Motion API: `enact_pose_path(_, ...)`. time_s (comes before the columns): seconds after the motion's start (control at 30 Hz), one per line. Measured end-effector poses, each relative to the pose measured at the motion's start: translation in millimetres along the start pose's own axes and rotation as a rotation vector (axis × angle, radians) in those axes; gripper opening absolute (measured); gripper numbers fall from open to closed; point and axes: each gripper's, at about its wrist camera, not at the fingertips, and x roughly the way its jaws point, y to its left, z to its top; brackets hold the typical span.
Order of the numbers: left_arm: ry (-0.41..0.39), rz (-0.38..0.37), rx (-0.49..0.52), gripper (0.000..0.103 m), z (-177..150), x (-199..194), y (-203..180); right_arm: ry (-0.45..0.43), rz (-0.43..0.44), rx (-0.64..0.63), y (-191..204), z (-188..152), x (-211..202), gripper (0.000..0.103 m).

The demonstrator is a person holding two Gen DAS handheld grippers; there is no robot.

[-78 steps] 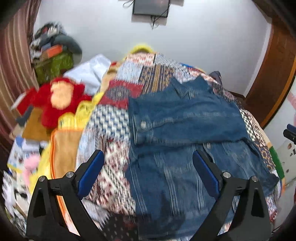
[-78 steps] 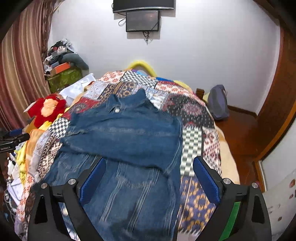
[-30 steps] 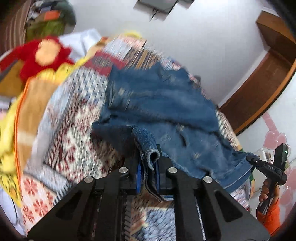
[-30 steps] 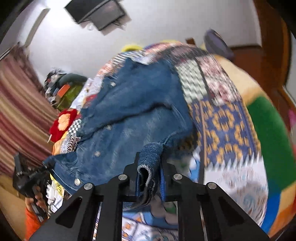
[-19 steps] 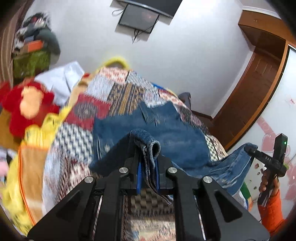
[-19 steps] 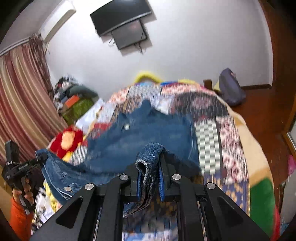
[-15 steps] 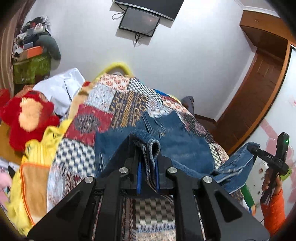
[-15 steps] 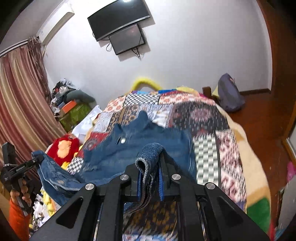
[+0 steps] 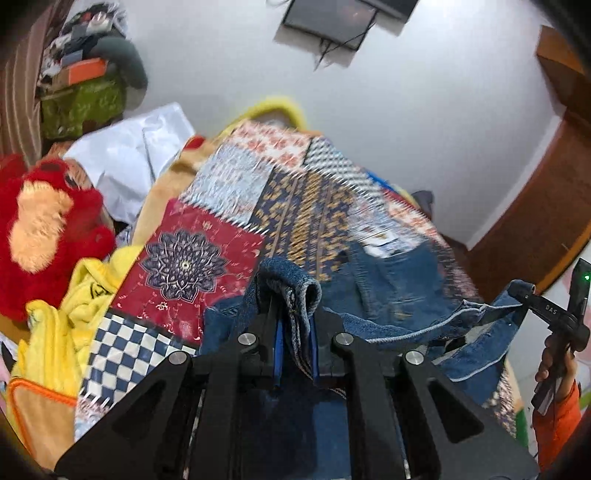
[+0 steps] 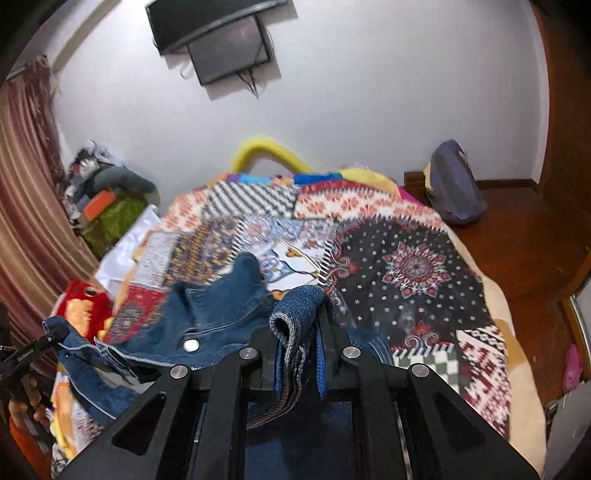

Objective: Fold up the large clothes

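Left wrist view: the left gripper (image 9: 294, 332) sits at six o'clock, its jaws pinched narrow on a bunched hem corner of a blue denim jacket (image 9: 399, 284), lifted off a patchwork quilt (image 9: 192, 258) that covers the bed. At three o'clock the right gripper (image 9: 532, 299), held in a hand with an orange sleeve, holds the opposite hem corner, so the hem edge hangs between the two tools. In the right wrist view, the jaws at six o'clock are likewise clamped tight on a fold of denim, and the jacket's collar and a metal button (image 10: 191, 344) show at about nine o'clock, resting on the quilt. The step in hand appears to be the lengthwise fold: carrying the bottom hem over the jacket toward its collar at twelve o'clock. The next move probably calls for keeping both corners level and evenly spread, laying the hem down square near the collar, then releasing both grips. Around the bed: a red plush toy (image 9: 48, 221) at nine o'clock, yellow cloth (image 9: 74, 306) below it at eight, white fabric (image 9: 129, 158) at ten, a wall-mounted screen (image 9: 332, 18) at twelve, and a purple bag (image 10: 456, 184) on the floor at two o'clock in the right wrist view. Nothing lies on the quilt in the fold's path, though the picture is blurred around the jacket.
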Motion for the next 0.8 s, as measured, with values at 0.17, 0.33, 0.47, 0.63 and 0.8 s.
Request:
enact_pose_path(0.17,0.066,0.034,-0.063,0.011,-4.5,53.6,20.6,0.062,-0.043,0.008,-11.6,-9.1,63.2,0.011)
enact_pose_path(0.33,0.143,0.067,-0.074,0.011,-17.7,95.9,30.7,0.116,-0.061,0.006,-25.6,-21.8,102.4,0.011)
enact_pose_path(0.47,0.183,0.059,-0.090,0.014,-24.8,109.9,39.0,0.160,-0.054,-0.018,-31.7,-28.5,110.3,0.011)
enact_pose_path(0.63,0.204,0.086,-0.067,0.016,-23.9,109.8,35.7,0.164,-0.027,-0.019,-36.1,-23.9,95.3,0.012)
enact_pose_path(0.8,0.226,0.147,-0.024,0.016,-33.6,115.1,31.2,0.128,-0.198,-0.063,-41.7,-13.2,67.8,0.014)
